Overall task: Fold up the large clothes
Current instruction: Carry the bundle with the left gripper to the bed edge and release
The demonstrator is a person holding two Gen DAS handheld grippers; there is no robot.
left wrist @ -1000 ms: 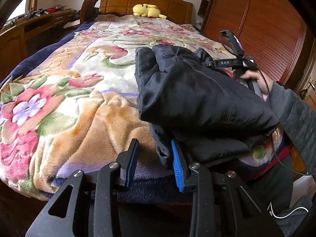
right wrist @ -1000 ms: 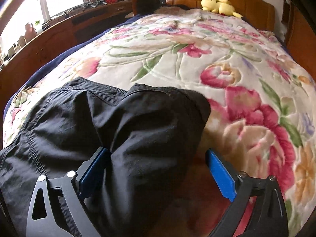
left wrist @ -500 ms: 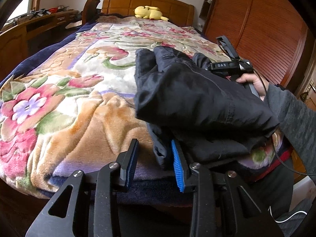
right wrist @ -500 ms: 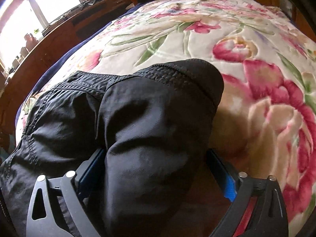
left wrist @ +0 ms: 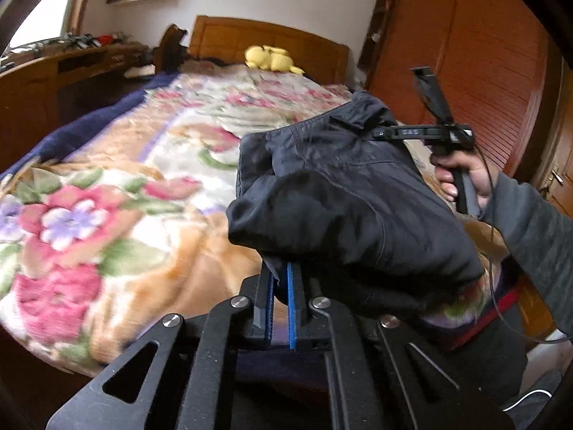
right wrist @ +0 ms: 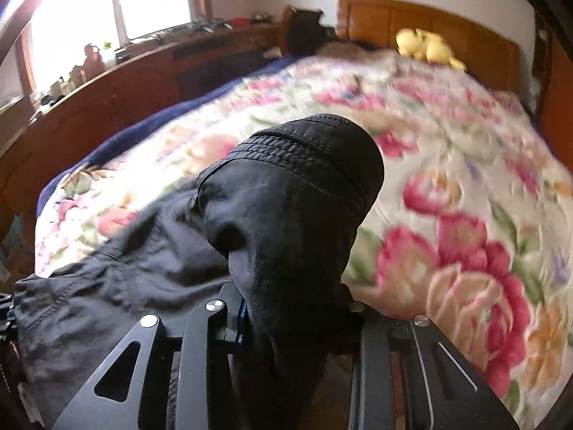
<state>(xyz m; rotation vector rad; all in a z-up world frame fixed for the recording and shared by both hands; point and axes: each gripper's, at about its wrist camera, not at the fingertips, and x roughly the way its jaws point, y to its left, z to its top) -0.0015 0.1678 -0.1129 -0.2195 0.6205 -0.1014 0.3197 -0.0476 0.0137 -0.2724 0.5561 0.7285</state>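
A large black garment (left wrist: 351,193) lies bunched near the foot of the bed, lifted at two spots. My left gripper (left wrist: 281,268) is shut on a thin fold at the garment's near left edge, its blue pads almost touching. In the right wrist view the same garment (right wrist: 293,197) rises in a thick hump with a stitched hem on top. My right gripper (right wrist: 290,297) is closing its jaws around that hump, and the cloth fills the gap and hides the pads. The left wrist view shows a hand (left wrist: 465,175) holding the right gripper beyond the garment.
A floral fleece blanket (left wrist: 107,215) covers the bed. A yellow plush toy (left wrist: 268,58) lies by the wooden headboard (right wrist: 429,18). A wooden wardrobe (left wrist: 483,71) stands on the right, and a long wooden counter (right wrist: 125,82) with small items runs under the window.
Both grippers closed on the black garment: the left pinched a thin fold, the right squeezed a thick bunch. Both then rose, lifting the cloth off the blanket.
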